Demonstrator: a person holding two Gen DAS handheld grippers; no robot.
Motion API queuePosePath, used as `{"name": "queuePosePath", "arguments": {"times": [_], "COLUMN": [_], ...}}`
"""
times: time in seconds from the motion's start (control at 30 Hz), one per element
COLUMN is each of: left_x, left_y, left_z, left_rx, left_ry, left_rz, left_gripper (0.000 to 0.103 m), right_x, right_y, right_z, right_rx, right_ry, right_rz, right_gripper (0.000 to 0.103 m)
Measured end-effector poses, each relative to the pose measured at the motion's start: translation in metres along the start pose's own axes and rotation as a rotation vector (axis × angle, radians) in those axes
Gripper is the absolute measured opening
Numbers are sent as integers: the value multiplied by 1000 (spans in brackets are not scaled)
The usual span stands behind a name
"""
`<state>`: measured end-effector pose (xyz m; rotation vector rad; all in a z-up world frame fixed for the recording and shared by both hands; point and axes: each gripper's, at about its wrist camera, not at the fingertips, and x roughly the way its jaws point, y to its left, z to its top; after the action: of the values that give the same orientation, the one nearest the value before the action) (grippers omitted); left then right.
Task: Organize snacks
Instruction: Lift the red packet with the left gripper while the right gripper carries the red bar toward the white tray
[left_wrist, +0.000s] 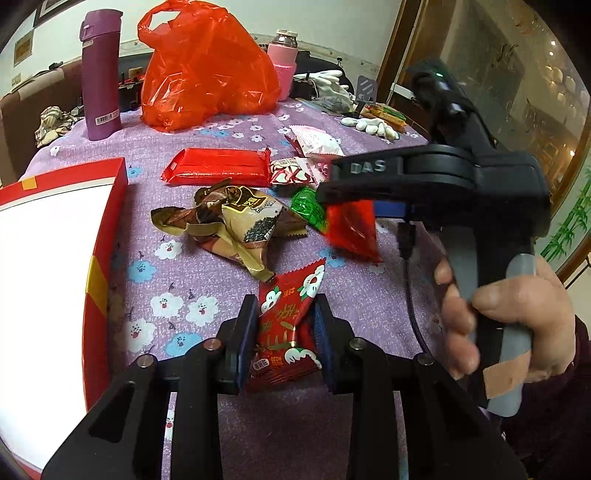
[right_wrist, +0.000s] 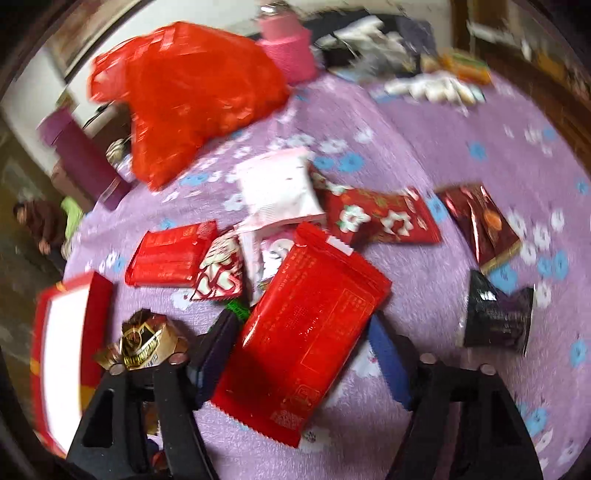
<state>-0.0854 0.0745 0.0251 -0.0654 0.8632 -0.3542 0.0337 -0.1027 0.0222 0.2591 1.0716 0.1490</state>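
Observation:
My left gripper (left_wrist: 284, 332) is shut on a small red snack packet with white flower faces (left_wrist: 286, 325), just above the purple cloth. My right gripper (right_wrist: 303, 347) is shut on a flat red packet (right_wrist: 306, 328) and holds it over the snack pile; in the left wrist view the right gripper (left_wrist: 332, 192) comes in from the right with that packet (left_wrist: 351, 229) hanging from it. Loose snacks lie between: a red bar (left_wrist: 219, 166), a brown-gold packet (left_wrist: 236, 221), a pink-white packet (left_wrist: 317, 142). The red box with white inside (left_wrist: 55, 258) lies open at the left.
An orange-red plastic bag (left_wrist: 207, 70), a purple flask (left_wrist: 100, 74) and a pink bottle (left_wrist: 284, 62) stand at the table's back. Dark packets (right_wrist: 495, 314) and a dark red one (right_wrist: 480, 225) lie to the right. White gloves and clutter (left_wrist: 332, 88) sit far right.

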Motion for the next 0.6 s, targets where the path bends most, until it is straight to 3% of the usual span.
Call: {"name": "queuePosePath", "arguments": {"times": [0.07,0.17,0.33,0.6], "left_x": [-1,-3,-7,-26], "left_y": [4,8,11,14], "left_z": [0,-2,-4,-1], "left_rx": [-18,-41,-57,-59], "left_ry": [-2,-7,-7,-42], "left_rz": [-16,-33,-45,-59], "left_gripper": [28,28,27,23], "right_x": [-4,-9,-22,-35], "right_y": [-6,-19,-45,-22], "right_z": [-1,-4,-15,-26], "right_rx": [7,8,94,58], "right_ry": [24,39,89,114], "right_rz": [23,74,266,440], "right_gripper": [50,50,50,50]}}
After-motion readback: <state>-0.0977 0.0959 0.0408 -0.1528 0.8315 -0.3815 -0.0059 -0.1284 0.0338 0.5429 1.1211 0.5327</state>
